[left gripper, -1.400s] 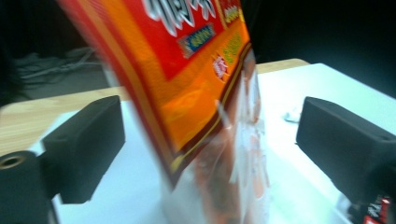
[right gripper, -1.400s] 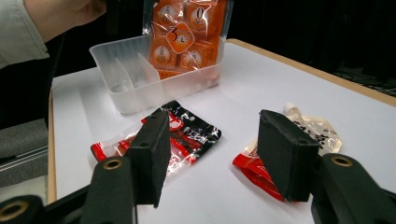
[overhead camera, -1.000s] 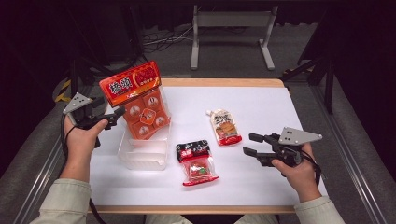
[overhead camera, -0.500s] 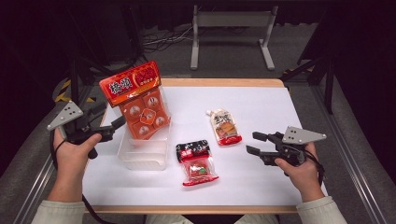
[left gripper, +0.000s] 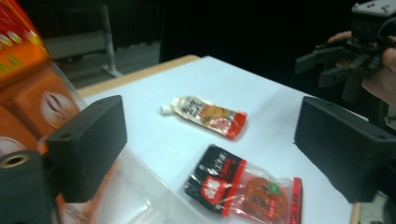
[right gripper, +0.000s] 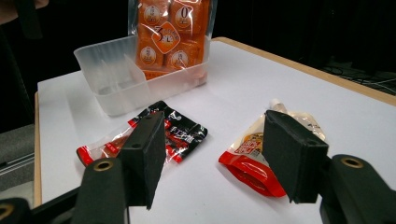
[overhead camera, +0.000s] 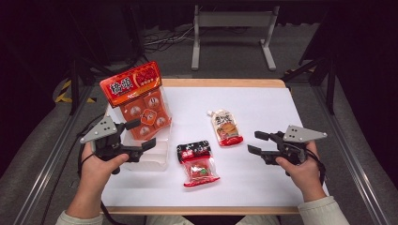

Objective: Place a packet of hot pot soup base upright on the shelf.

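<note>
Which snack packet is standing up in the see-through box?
The big orange packet. It stands upright in the clear box, leaning on its wall. The black-and-red packet and the pouch with the little white spout both lie flat on the white table.

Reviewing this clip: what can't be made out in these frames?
- Orange snack pack: left tool view, cut by the frame edge and blurred.
- Clear bin: high view, near end hidden by the left tool.
- Spout pouch: right tool view, partly behind a jaw.
- Print on the red-black packet: too small to read.
</note>
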`<state>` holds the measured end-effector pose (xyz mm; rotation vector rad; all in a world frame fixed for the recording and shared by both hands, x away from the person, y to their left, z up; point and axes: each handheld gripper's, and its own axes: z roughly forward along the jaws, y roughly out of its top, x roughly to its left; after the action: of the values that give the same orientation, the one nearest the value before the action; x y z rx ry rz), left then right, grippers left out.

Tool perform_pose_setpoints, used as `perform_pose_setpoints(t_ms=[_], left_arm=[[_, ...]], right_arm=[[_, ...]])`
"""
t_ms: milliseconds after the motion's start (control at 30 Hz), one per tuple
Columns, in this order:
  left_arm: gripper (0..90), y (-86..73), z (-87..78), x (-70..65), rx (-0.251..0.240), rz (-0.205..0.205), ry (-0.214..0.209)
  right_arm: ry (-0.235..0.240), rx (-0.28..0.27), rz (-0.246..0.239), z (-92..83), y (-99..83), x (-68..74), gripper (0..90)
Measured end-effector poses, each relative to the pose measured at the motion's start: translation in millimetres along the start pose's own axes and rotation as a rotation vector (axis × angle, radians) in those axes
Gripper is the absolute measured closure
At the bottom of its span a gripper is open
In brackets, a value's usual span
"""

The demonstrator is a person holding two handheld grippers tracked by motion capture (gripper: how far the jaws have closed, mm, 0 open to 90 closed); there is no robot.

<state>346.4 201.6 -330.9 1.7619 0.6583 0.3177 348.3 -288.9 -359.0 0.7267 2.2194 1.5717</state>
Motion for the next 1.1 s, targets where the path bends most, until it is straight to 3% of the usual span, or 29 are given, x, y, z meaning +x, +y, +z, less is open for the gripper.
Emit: perform_pose_setpoints(t_ms=[267, 500, 767, 1100], left_arm=[[12.3, -9.6, 16.5, -5.0, 0.016, -0.049, -0.049], [13.0, -13.7, 18.5, -9.3, 0.036, -0.025, -0.061], [13.1, -16.6, 12.5, -12.7, 0.059, 0.001, -0.043], [12.6, -22.3, 8.9, -15.5, 0.057, -0.005, -0.035]], right_arm=[[-0.016, 0.027, 0.017, 6.0, 4.8, -1.9, 36.7], [-0.006, 0.052, 0.021, 18.1, 13.4, -9.7, 34.7], [-0.003, 0.088, 0.008, 39.8, 24.1, -21.3, 31.5], [-0.005, 0.139, 0.013, 65.9, 33.5, -34.0, 29.5]])
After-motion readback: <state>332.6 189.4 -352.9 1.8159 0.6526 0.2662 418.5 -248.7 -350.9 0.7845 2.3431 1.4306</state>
